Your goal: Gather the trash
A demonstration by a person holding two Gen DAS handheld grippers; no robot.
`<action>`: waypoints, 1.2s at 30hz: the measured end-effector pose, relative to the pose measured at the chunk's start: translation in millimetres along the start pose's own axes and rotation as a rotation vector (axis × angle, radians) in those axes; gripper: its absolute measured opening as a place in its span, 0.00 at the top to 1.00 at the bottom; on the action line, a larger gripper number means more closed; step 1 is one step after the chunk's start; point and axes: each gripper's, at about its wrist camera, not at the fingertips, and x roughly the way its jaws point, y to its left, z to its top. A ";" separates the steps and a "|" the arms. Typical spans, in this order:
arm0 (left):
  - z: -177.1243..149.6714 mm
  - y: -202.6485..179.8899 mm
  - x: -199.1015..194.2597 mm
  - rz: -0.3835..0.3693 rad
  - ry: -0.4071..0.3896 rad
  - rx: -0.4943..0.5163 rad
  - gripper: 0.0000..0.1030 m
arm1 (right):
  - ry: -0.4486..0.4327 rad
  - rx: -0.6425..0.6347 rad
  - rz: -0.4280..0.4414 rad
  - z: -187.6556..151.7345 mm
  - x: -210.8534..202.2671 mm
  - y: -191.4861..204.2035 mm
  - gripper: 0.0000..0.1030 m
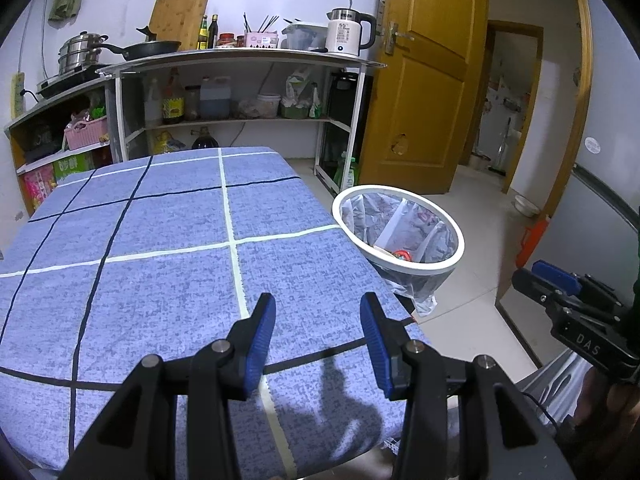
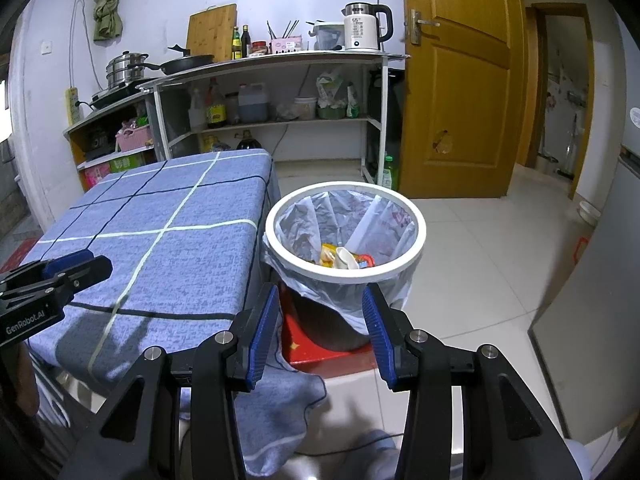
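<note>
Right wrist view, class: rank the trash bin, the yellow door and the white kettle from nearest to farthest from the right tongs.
1. Trash bin: just ahead of the right tongs, on the floor beside the table.
2. Yellow door: farther back, to the right.
3. White kettle: on the shelf top against the far wall.

The worktop (image 1: 168, 248) is covered in mottled blue cloth, crossed by white and dark lines in a grid. At two o'clock of it, a white-rimmed trash bin (image 2: 344, 272) is lined with a translucent bag, and yellow, white and red trash (image 2: 346, 259) is seen inside.
</note>
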 end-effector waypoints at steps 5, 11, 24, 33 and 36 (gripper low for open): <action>0.3 -0.3 -0.4 -0.001 0.000 -0.001 0.55 | 0.001 0.000 -0.001 0.4 0.3 -0.2 0.57; 0.0 -0.9 -0.2 -0.003 0.001 0.000 0.55 | 0.000 0.001 0.000 0.5 0.0 -0.3 0.57; 0.6 -3.2 0.0 -0.009 0.002 -0.001 0.55 | 0.003 -0.003 -0.001 0.4 1.1 0.5 0.57; -0.4 -4.7 1.0 -0.002 0.002 0.007 0.55 | 0.003 -0.002 -0.001 0.5 0.5 1.0 0.57; -1.2 -4.6 1.6 -0.010 0.007 0.000 0.55 | 0.001 -0.002 0.000 0.7 0.5 0.9 0.57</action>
